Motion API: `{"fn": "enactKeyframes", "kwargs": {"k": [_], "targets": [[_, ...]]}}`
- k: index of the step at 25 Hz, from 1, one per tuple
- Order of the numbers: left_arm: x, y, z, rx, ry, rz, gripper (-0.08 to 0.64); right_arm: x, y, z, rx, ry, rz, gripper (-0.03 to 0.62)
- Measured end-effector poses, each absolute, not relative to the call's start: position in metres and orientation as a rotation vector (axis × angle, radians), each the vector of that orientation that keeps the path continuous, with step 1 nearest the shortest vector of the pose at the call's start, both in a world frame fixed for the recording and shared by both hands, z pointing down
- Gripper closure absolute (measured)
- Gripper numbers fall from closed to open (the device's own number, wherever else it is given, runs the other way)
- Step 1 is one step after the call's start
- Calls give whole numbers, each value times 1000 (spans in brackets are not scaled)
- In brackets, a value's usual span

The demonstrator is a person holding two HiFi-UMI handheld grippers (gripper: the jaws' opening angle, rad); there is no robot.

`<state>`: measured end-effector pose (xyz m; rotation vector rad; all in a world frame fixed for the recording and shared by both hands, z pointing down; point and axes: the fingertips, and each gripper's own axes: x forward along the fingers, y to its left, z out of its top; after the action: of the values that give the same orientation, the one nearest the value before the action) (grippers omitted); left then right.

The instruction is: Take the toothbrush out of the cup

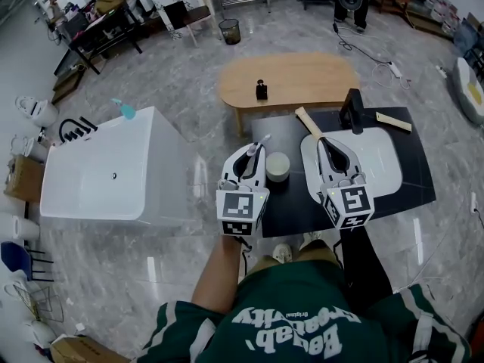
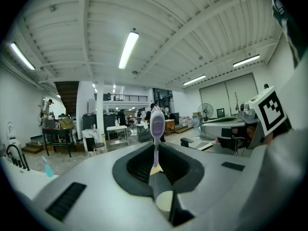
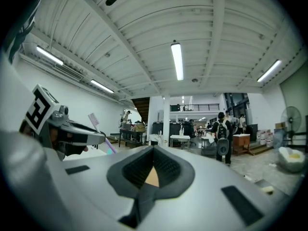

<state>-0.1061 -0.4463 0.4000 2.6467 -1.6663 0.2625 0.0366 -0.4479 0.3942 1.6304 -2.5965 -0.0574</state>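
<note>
In the head view my left gripper (image 1: pixel 255 153) is shut on a purple and white toothbrush (image 1: pixel 263 142), whose head points up and clear of the cream cup (image 1: pixel 277 166). The cup stands on the black counter (image 1: pixel 291 203), just to the right of that gripper. The left gripper view shows the toothbrush (image 2: pixel 156 124) upright, its handle pinched between the jaws of the left gripper (image 2: pixel 155 166). My right gripper (image 1: pixel 322 145) hovers over the white basin (image 1: pixel 382 157), and in its own view the right gripper (image 3: pixel 151 171) is shut with nothing in it. The raised toothbrush (image 3: pixel 95 121) also shows at that view's left.
A black faucet (image 1: pixel 352 110) stands behind the basin, with wooden pieces (image 1: pixel 309 122) on the counter's far edge. A white bathtub (image 1: pixel 106 174) lies to the left and an oval wooden table (image 1: pixel 291 78) stands beyond the counter. The floor is grey marble.
</note>
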Motion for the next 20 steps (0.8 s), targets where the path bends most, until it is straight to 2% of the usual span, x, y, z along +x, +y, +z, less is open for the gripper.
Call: {"fn": "enactKeyframes", "kwargs": {"k": [20], "targets": [[-126, -447, 349, 2669, -1745, 191, 528, 29, -449, 363, 1639, -2609, -145, 588]]}}
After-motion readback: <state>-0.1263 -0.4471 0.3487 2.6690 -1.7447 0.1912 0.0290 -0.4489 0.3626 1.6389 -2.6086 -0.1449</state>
